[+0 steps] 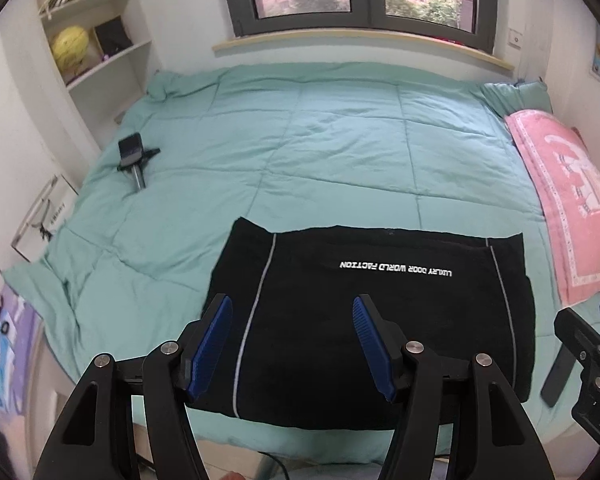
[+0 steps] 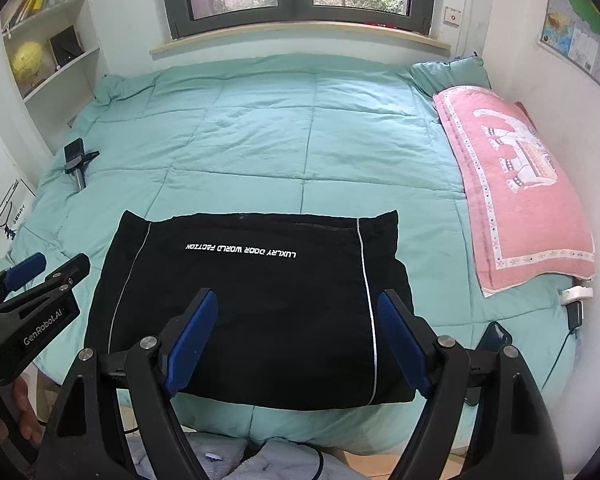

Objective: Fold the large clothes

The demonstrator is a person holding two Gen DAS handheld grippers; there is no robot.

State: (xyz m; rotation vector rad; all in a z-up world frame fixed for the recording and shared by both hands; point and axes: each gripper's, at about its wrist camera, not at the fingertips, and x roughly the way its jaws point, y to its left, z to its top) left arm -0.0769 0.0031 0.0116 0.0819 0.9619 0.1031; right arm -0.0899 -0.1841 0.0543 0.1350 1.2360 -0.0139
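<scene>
Garment (image 1: 372,312), folded black, lies on quilt (image 1: 300,140) beyond both grippers' parted, empty jaws.

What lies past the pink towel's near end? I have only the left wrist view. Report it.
Observer: A white plug block sits at the near end of the pink towel. A black adapter and its cable hang below it.
Operator: Check the right tool. Give me its state.
Observer: The right tool is open and empty, over the near half of the folded black garment.
Operator: Look below the bed's near edge.
Observer: A pale fluffy cloth lies there, beneath the edge of the green quilt.
</scene>
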